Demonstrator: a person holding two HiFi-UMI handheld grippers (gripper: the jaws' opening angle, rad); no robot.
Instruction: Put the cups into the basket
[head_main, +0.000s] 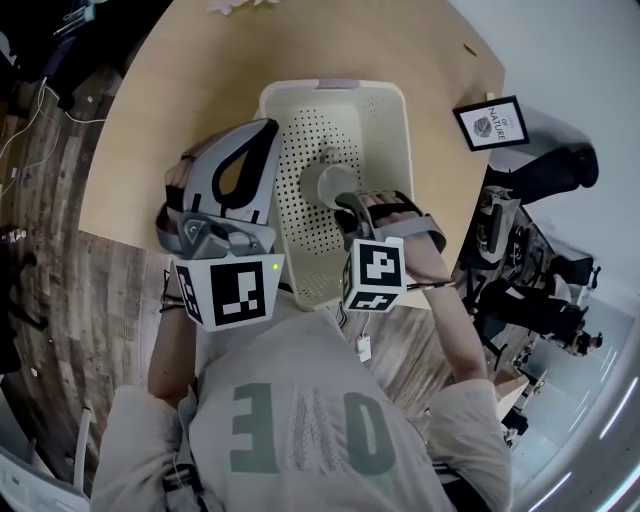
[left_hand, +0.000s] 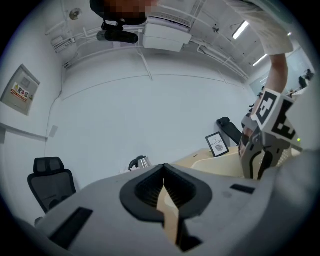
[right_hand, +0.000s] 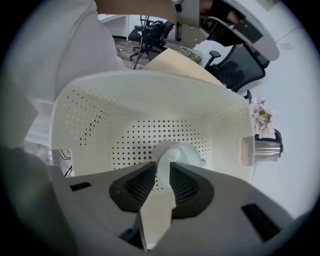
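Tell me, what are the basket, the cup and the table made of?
The basket looks like moulded cream plastic: smooth matte walls with rows of punched holes. The cup is white and smooth, ceramic or plastic; I can't tell which. The table shows a pale, matte wood-look top, possibly laminate.
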